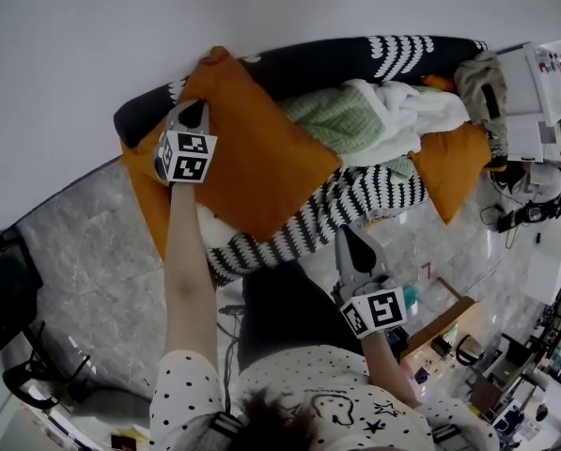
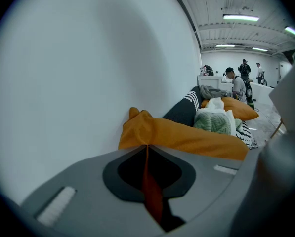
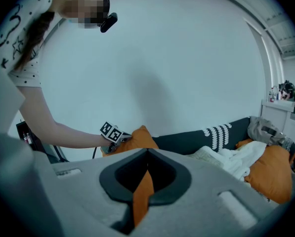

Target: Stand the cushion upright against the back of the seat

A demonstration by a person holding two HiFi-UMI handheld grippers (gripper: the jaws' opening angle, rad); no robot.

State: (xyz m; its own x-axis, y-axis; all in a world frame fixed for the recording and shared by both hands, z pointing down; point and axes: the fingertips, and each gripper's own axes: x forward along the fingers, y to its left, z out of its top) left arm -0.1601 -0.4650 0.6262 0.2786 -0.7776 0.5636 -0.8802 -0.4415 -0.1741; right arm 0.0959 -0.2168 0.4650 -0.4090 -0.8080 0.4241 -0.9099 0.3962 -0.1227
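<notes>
Item: orange cushion (image 1: 252,148), lying slanted on the seat over the striped throw (image 1: 355,200). One corner is up at the dark seat back (image 1: 336,59); its long axis runs diagonally down toward you.

Your left gripper (image 1: 194,113): jaws pinched on the cushion's upper left edge; the nearer hand.

Your right gripper (image 1: 349,236): jaws together, empty, beyond the cushion's lower right, at the seat front.

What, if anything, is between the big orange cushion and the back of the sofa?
Nothing visible. The big orange fabric cushion already reaches the dark sofa back with its top corner; the green knitted blanket lies beside it.
</notes>
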